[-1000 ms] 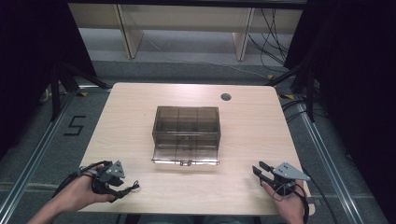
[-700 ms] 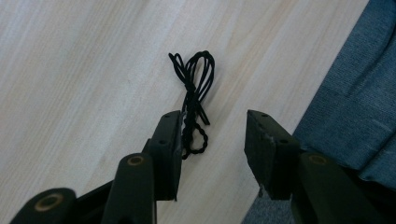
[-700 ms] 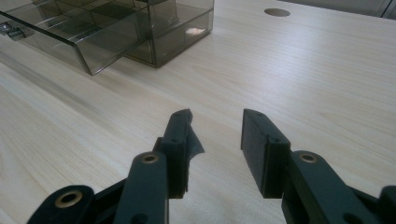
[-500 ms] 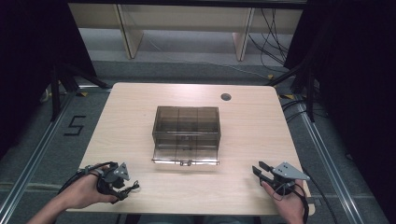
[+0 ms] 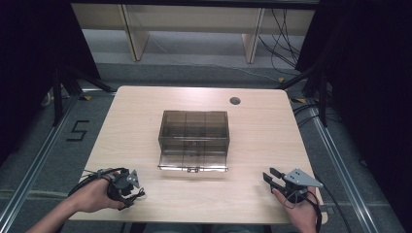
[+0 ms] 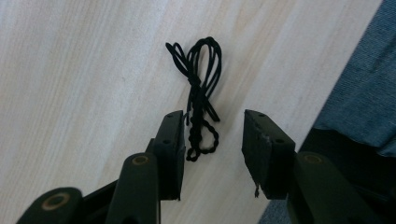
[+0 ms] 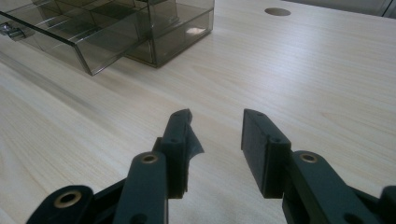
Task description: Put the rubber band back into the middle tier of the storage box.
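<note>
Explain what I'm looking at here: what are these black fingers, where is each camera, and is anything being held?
A person holds a two-fingered tool in each hand: the left gripper and the right gripper. One camera looks down from above; one rides on each tool. On the wooden table stands a smoky clear compartment box with its front flap down. The left gripper's fingers have just been closing around a knotted black cord lying near the table edge, not yet pinching it. The right gripper is open, holding nothing.

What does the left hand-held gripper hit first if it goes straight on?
Likely the black knotted cord lying on the table: it sits between the open jaws of the left hand-held gripper, touching neither pad. The jaws have just been closing. Depth is hard to judge.
</note>
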{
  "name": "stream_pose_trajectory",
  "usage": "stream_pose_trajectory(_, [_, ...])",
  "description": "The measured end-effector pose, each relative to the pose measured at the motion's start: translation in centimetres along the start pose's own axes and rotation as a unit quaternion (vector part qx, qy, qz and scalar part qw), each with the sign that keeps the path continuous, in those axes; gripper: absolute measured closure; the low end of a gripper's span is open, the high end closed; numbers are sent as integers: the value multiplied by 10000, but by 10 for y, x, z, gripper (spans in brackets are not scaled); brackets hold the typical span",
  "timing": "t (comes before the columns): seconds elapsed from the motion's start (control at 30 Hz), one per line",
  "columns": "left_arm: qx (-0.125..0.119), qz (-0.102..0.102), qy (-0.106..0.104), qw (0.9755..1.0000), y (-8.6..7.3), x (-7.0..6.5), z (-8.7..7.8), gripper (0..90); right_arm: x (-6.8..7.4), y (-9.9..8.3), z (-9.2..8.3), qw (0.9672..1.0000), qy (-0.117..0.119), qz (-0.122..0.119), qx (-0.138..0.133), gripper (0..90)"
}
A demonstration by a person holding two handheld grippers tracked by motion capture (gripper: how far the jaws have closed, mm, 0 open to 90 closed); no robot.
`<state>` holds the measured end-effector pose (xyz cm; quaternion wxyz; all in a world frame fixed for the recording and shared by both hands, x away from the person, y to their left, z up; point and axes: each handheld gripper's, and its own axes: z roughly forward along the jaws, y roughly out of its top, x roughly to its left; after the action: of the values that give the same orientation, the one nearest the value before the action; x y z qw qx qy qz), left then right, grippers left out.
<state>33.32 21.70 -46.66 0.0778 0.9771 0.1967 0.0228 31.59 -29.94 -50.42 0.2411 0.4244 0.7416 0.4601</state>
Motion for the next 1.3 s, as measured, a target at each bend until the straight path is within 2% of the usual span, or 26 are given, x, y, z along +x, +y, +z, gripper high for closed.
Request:
stream_pose_trajectory(0.1, [29,18,52,10000,3,1,2,595,0,0,0,10000,4,31,27,633])
stream_pose_trajectory(0.13, [2,37,66,10000,3,1,4,598,-1,0,1,10000,-14,-62,-29,632])
stream_pose_trajectory(0.17, [2,37,66,10000,3,1,4,601,0,0,0,10000,11,34,36,632])
stream_pose_trajectory(0.2, [88,46,48,9999,5,2,4,605,0,0,0,10000,6,7,18,632])
stream_pose_trajectory(0.3, [19,89,85,9999,5,2,7,615,0,0,0,10000,-1,8,13,632])
stream_pose_trajectory(0.33, [92,101,72,9999,6,2,7,618,-2,0,1,9999,16,-116,-18,632])
stream_pose_trajectory(0.4, [72,120,97,9999,6,3,7,624,-1,0,1,9999,25,-132,-6,633])
stream_pose_trajectory(0.43, [72,120,97,9999,6,3,7,628,-1,0,1,9999,25,-132,-6,633])
stream_pose_trajectory(0.47, [93,122,89,9998,6,3,7,633,1,0,0,10000,18,7,32,633])
stream_pose_trajectory(0.53, [104,127,104,9998,6,3,7,638,1,0,0,10000,2,-5,36,633])
stream_pose_trajectory(0.57, [109,122,97,9998,6,3,7,641,-2,0,1,9999,17,-133,-14,632])
stream_pose_trajectory(0.73, [157,154,90,9997,8,2,10,659,0,0,2,10000,23,-57,9,633])
stream_pose_trajectory(0.9, [203,177,83,9996,9,2,12,676,-1,0,2,9999,-4,-163,-23,632])
stream_pose_trajectory(1.0, [210,201,101,9995,11,2,11,696,0,0,2,9999,32,-101,-3,632])
stream_pose_trajectory(1.3, [359,269,122,9989,13,1,13,739,0,0,2,9999,3,-131,-30,633])
